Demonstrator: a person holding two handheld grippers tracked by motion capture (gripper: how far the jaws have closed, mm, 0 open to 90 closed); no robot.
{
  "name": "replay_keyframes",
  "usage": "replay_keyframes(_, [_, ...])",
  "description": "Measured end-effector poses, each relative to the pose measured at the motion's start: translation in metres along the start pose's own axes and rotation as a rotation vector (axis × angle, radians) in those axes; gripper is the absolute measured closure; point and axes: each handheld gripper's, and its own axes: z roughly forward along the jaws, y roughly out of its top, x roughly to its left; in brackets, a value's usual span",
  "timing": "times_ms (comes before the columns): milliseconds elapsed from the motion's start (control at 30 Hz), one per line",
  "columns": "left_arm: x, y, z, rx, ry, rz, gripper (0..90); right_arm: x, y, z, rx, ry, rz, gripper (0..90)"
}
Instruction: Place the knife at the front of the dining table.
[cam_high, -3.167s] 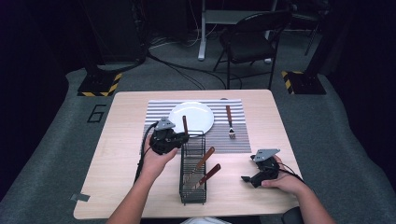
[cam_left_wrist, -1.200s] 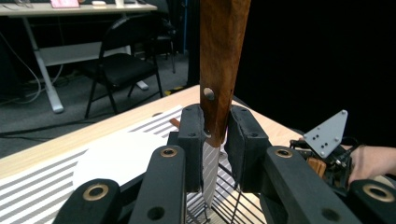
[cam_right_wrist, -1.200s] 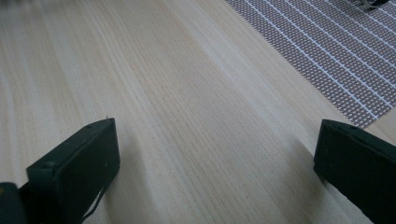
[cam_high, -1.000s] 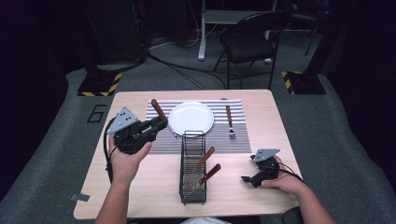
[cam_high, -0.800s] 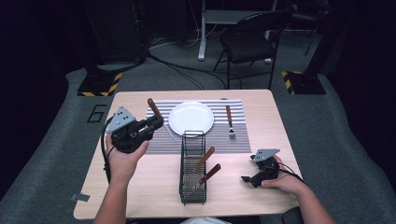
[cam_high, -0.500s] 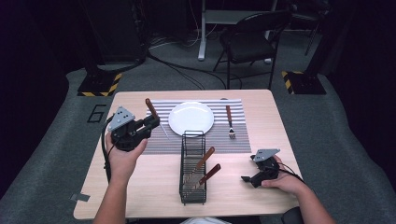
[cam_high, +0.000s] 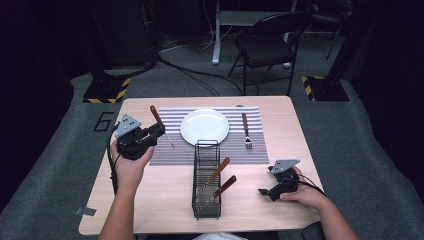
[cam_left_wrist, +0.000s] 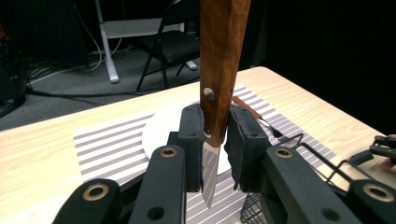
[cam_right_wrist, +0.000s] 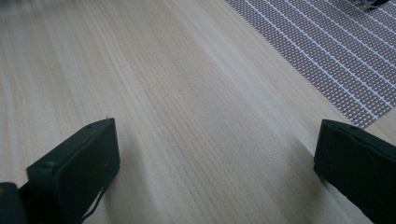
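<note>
My left gripper (cam_high: 158, 131) is shut on a wooden-handled knife (cam_high: 156, 116) over the left end of the striped placemat (cam_high: 165, 155). The knife's handle points up and back, and its blade (cam_high: 170, 140) slants down toward the mat. In the left gripper view the pads (cam_left_wrist: 192, 135) clamp the knife (cam_left_wrist: 223, 56) where handle meets blade. A white plate (cam_high: 204, 126) lies on the mat with a fork (cam_high: 245, 130) to its right. My right gripper (cam_high: 265, 190) rests on the table (cam_high: 150, 200) near its front right, jaws wide open (cam_right_wrist: 219, 163) with nothing between them.
A black wire basket (cam_high: 206, 180) stands in front of the plate and holds two wooden-handled utensils (cam_high: 216, 175). A folding chair (cam_high: 265, 45) and cables are on the floor beyond the table. A piece of tape (cam_high: 86, 211) sticks to the front left corner.
My left gripper has carried the knife from above the basket leftward and down to the left end of the placemat. The right gripper has stayed where it was.
</note>
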Motion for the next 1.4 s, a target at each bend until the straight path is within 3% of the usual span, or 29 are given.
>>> replay_keyframes(300, [0.016, -0.012, 0.009, 0.019, 0.037, -0.044, 76.5, 0.000, 0.000, 0.000, 0.000, 0.000, 0.000, 0.0])
replay_keyframes(700, [0.040, -0.036, 0.028, 0.098, 0.106, -0.077, 76.5, 0.000, 0.000, 0.000, 0.000, 0.000, 0.002, 0.0])
replay_keyframes(1000, [0.047, -0.051, 0.043, 0.153, 0.124, -0.086, 76.5, 0.000, 0.000, 0.000, 0.001, 0.001, 0.004, 0.0])
replay_keyframes(1400, [0.051, -0.060, 0.062, 0.177, 0.139, -0.084, 76.5, 0.000, 0.000, 0.000, 0.003, 0.003, 0.003, 0.0])
